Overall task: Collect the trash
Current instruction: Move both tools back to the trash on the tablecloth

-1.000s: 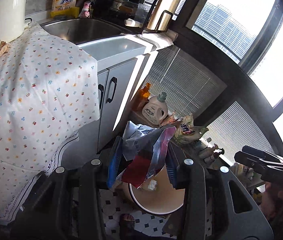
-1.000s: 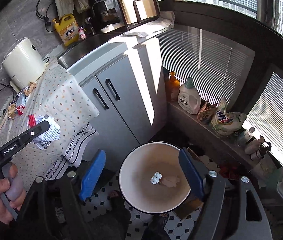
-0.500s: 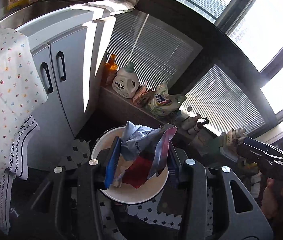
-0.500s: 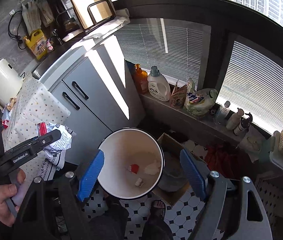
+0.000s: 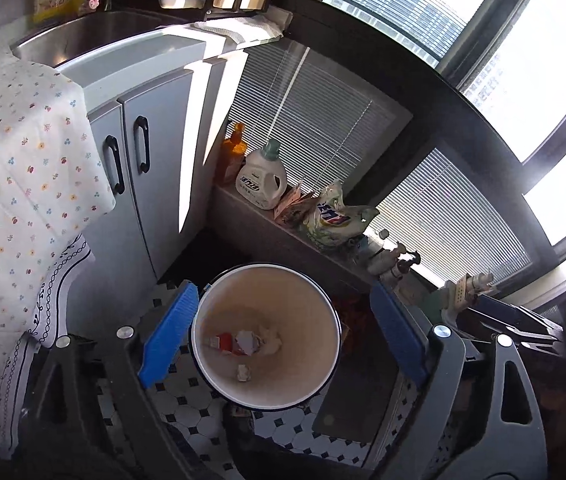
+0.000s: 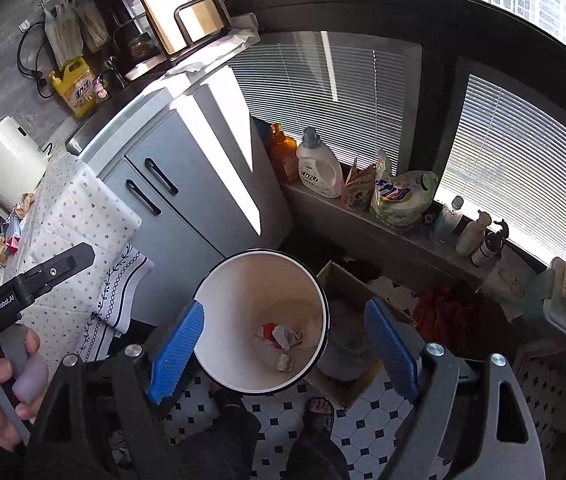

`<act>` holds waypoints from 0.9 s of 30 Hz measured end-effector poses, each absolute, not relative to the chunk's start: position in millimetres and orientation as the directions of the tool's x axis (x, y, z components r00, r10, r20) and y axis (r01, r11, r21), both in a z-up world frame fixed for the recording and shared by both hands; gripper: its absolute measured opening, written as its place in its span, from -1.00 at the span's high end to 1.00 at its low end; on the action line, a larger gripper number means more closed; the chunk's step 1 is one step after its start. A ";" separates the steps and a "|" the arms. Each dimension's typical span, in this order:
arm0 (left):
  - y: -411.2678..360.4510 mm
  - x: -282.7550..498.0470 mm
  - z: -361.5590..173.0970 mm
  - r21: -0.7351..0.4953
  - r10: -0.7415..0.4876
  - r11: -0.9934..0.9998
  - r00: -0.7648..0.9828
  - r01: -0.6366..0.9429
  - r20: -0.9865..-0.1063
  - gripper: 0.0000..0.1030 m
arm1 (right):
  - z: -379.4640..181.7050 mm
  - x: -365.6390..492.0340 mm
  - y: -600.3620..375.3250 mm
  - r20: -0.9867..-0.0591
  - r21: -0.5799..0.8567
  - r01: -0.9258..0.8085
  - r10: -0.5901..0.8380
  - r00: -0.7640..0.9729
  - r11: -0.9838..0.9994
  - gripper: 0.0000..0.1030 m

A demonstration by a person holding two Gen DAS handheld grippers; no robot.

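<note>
A white round bin [image 5: 283, 394] with a dark rim stands on the tiled floor; it also shows in the right wrist view [image 6: 227, 280]. Red and white crumpled wrappers [image 5: 239, 342] lie at its bottom, seen too in the right wrist view [image 6: 281, 336]. My left gripper [image 5: 283, 336] is open and empty right above the bin's mouth. My right gripper [image 6: 287, 346] is open and empty, above the bin's right side. More scraps [image 6: 7, 240] lie on the flower-print tablecloth [image 6: 75, 216] at the left.
Grey cabinet doors [image 5: 139, 168] stand behind the bin. A low window ledge holds detergent bottles [image 5: 261, 178] and a bag [image 5: 333, 220]. A cardboard box [image 6: 347, 320] sits right of the bin. A foot in a sandal [image 6: 319, 416] is on the tiles.
My left gripper opened and let go of the wrappers; they fell into the bin. Both grippers shifted over the bin.
</note>
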State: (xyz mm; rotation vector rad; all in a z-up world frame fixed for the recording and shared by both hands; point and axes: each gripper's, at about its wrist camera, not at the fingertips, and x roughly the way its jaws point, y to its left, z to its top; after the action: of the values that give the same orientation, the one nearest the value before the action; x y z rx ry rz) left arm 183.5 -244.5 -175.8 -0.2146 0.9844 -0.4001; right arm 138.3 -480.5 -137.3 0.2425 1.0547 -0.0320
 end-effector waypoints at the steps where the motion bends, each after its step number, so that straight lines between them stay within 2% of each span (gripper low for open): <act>1: -236.9 181.6 -173.0 -0.348 -0.410 0.912 0.501 0.216 -0.762 -0.74 | -135.6 141.3 -475.2 -0.860 0.179 0.129 0.092 0.501 0.975 -0.68; 5: -207.8 172.4 -162.6 -0.325 -0.353 0.933 0.553 0.152 -0.755 -0.82 | -127.5 155.4 -449.6 -0.844 0.174 0.062 0.117 0.523 0.983 -0.85; 17: -102.6 142.9 -137.5 -0.276 -0.162 0.959 0.664 -0.070 -0.730 -0.88 | -112.6 205.4 -360.6 -0.812 0.212 -0.114 0.240 0.533 0.971 -0.85; 27: -11.9 135.3 -127.9 -0.276 -0.057 0.941 0.713 -0.195 -0.699 -0.88 | -100.4 242.8 -275.4 -0.797 0.197 -0.237 0.296 0.527 0.951 -0.85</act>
State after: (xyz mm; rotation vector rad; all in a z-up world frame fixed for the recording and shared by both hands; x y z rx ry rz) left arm 135.3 -11.9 -127.9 -0.3447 0.7777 0.0783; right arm 242.8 -275.4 -100.4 0.0664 0.9651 0.3190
